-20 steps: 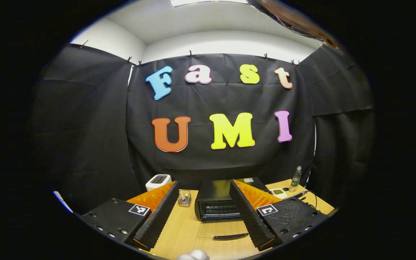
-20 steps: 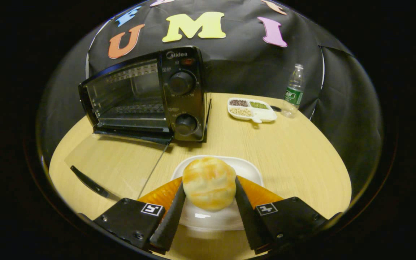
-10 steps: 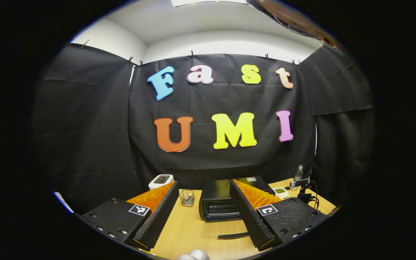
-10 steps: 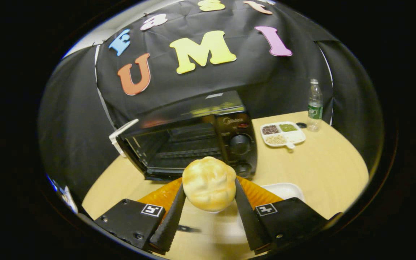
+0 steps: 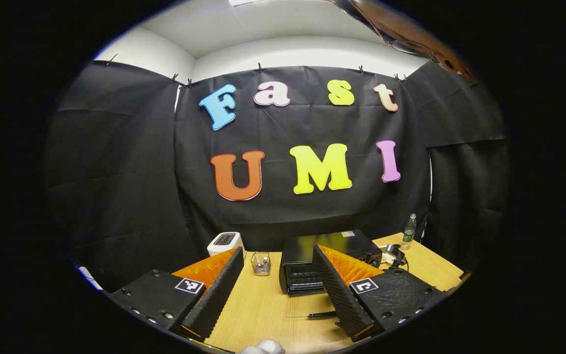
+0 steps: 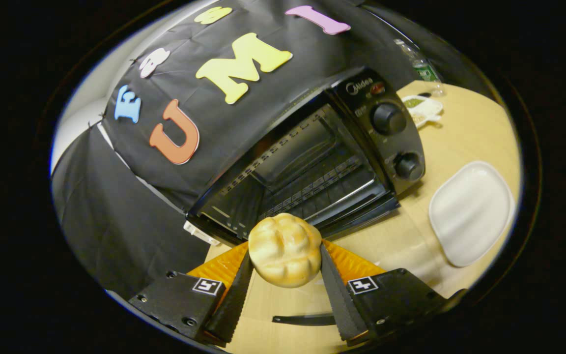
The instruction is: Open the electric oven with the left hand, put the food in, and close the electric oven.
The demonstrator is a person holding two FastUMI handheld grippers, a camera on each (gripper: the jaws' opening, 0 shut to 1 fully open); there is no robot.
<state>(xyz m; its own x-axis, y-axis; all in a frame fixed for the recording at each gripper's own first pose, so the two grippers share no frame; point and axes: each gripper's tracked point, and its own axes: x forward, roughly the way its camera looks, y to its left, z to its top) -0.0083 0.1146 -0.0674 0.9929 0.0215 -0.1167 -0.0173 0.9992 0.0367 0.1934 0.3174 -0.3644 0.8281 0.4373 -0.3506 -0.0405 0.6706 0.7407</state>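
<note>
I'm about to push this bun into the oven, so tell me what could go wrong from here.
1. The bun is held only at its sides by the right gripper; squeezing harder could crush it, and loosening could drop it.
2. The glass door lies flat under the gripper, which could knock its handle.
3. The view is tilted against the oven, so the bun might clip the opening's edge.

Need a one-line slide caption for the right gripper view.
Right hand-held gripper holds a bun before the open oven; empty white plate alongside.
</note>
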